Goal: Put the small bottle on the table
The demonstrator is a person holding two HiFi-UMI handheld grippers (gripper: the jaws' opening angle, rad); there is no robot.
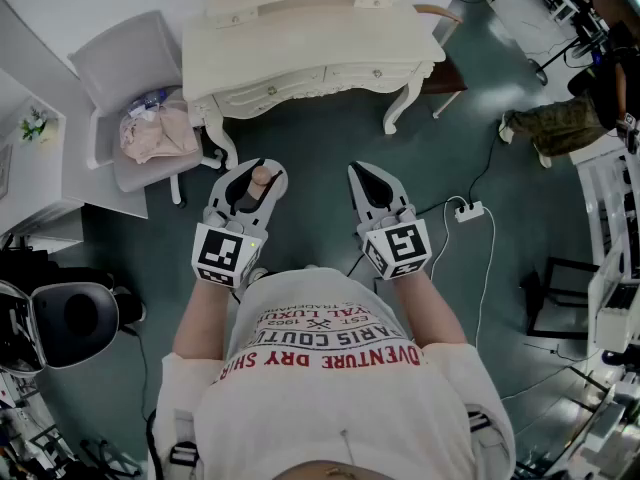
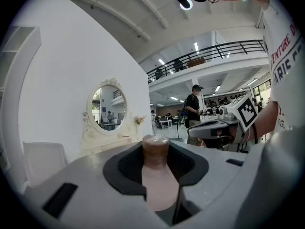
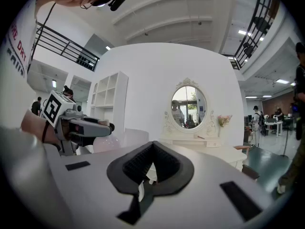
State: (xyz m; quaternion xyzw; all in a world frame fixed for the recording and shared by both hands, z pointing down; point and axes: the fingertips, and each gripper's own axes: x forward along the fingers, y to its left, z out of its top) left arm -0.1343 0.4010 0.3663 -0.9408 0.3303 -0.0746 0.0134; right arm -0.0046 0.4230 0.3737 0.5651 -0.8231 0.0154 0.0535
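The left hand-held gripper [image 1: 252, 183] is clamping the small bottle [image 1: 261, 177] over the floor [image 1: 320, 153], short of the desk [image 1: 300, 63] — a chair [image 1: 130, 63] is standing beside it. The right hand-held gripper [image 1: 368, 180] is sitting closed, empty.

The right gripper [image 3: 153, 143] fills the foreground, its jaws closed tip to tip with nothing between the black pads [image 3: 132, 164]. Beyond it stands a white surface [image 3: 228, 152] carrying an oval mirror [image 3: 188, 107] and pink flowers [image 3: 224, 120]. A white shelf unit [image 3: 110, 104] stands to its left. The left gripper [image 3: 108, 127] reaches in from the left edge, roughly level.
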